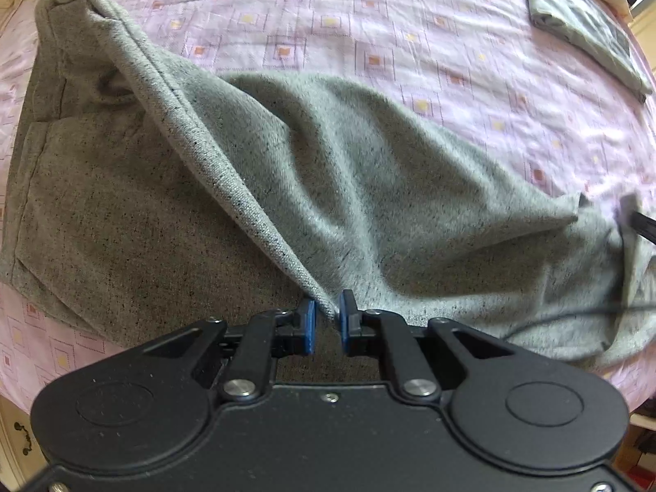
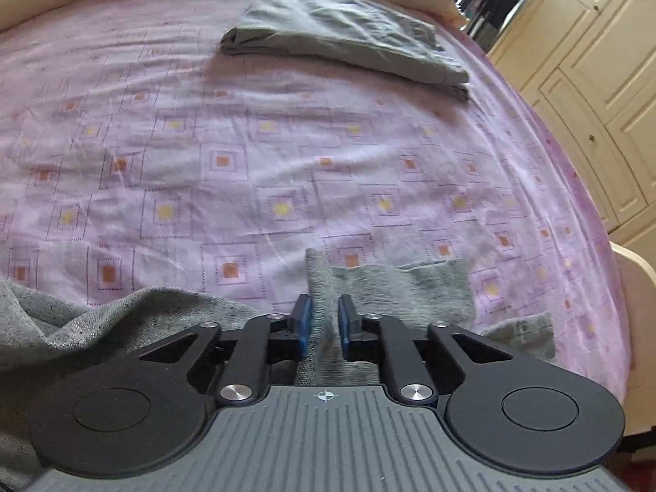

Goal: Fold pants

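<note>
Both grippers, left and right, fingers clamped on grey pants

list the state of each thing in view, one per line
grey sweatpants: partly lifted off the bed, mid-fold
left claw: shut on a sweatpants edge
right claw: shut on a sweatpants leg end
olive garment: folded, lying flat
bed sheet: spread, lightly wrinkled
wardrobe doors: closed

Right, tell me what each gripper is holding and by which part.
Both hold the grey knit pants: the left gripper pinches a raised fabric edge, the right gripper a hemmed end, probably a leg cuff.
</note>
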